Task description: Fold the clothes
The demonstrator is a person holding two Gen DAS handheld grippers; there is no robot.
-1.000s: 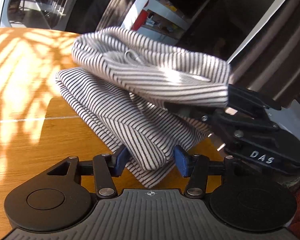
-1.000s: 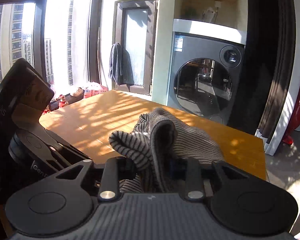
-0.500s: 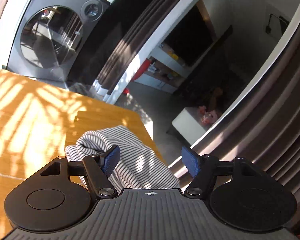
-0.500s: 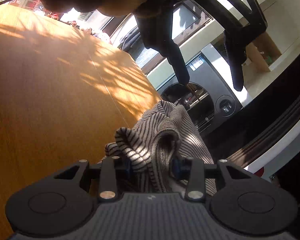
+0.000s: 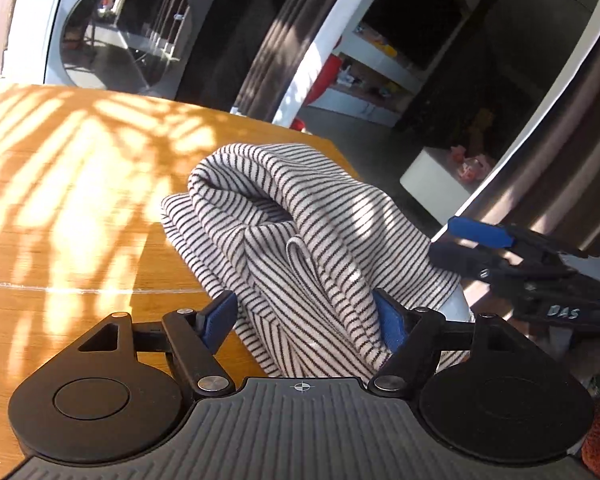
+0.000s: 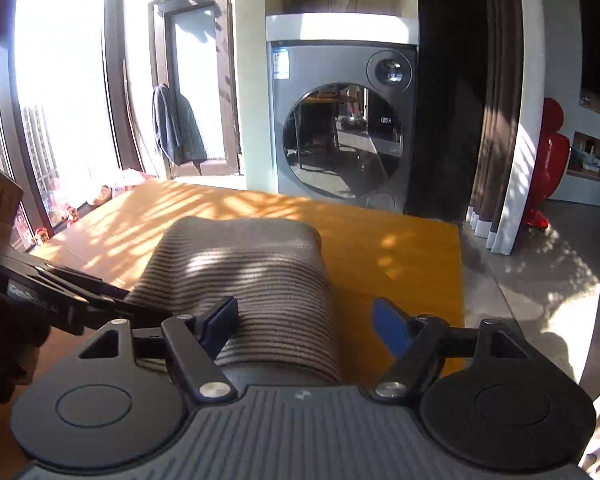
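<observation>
Where a second ago both grippers pinched the striped garment (image 5: 300, 232), their jaws are now opening: the left gripper (image 5: 304, 320) stands wide with cloth lying loose between its pads, the right gripper (image 6: 306, 324) wide with cloth against its left pad only. The garment sits bunched on the wooden table (image 5: 60, 200), close to the table's right edge; sunlit bare wood stretches off to the left.
</observation>
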